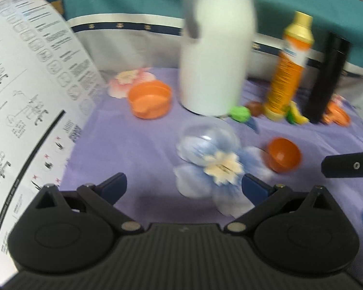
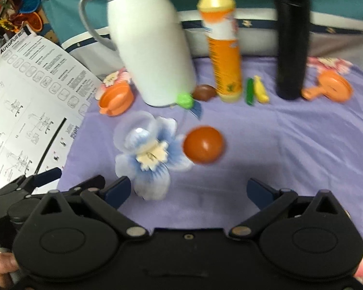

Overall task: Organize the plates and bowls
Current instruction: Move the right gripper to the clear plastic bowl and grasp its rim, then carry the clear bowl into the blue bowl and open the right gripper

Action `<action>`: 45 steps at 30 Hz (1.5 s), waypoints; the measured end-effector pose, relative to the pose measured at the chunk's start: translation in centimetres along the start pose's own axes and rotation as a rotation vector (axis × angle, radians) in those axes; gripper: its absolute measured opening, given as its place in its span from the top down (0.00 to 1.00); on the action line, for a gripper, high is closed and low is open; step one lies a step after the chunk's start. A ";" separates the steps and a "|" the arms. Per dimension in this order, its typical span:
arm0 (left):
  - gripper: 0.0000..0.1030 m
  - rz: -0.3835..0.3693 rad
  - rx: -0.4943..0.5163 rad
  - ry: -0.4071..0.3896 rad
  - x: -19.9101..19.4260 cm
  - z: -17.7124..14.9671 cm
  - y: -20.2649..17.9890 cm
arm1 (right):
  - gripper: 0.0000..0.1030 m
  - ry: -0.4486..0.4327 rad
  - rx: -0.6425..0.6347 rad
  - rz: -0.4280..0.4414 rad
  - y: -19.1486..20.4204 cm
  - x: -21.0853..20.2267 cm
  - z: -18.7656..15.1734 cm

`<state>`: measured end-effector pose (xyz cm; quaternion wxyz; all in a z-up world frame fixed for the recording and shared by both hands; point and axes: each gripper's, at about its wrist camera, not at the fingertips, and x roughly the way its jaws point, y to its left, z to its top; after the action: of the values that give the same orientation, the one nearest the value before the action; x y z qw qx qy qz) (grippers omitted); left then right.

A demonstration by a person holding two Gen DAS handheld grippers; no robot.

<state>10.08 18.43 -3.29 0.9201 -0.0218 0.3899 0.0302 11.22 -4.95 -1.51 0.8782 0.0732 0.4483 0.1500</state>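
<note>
A small orange-red bowl (image 1: pixel 283 155) (image 2: pixel 203 144) lies on its side on the purple cloth. A clear bowl (image 1: pixel 207 138) (image 2: pixel 135 134) sits to its left over a blue flower print. An orange pot (image 1: pixel 149 99) (image 2: pixel 116 98) stands at the back left. An orange pan or lid with a handle (image 2: pixel 330 87) (image 1: pixel 337 115) lies at the back right. My left gripper (image 1: pixel 183 187) is open and empty, a little short of the clear bowl. My right gripper (image 2: pixel 188 191) is open and empty, a little short of the orange-red bowl.
A white jug (image 1: pixel 215 55) (image 2: pixel 152 46), an orange bottle (image 1: pixel 289 67) (image 2: pixel 223 41) and a black flask (image 1: pixel 328 77) (image 2: pixel 291 38) stand at the back. Small toy foods (image 2: pixel 254 90) lie by them. A printed instruction sheet (image 1: pixel 24 96) (image 2: pixel 29 91) covers the left side.
</note>
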 end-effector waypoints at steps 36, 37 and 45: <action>0.78 -0.075 -0.042 0.069 11.1 1.9 0.0 | 0.91 0.103 0.002 0.058 5.4 15.6 5.2; 0.78 -0.077 -0.047 0.074 10.9 1.9 0.1 | 0.91 0.105 0.006 0.060 5.3 15.4 5.1; 0.78 -0.082 -0.027 0.088 7.4 0.9 -0.6 | 0.90 0.101 0.003 0.072 5.4 11.8 3.6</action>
<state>15.87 18.17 -8.00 0.9022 -0.0517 0.4282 -0.0032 19.56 4.04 -7.03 0.8483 0.0828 0.4894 0.1846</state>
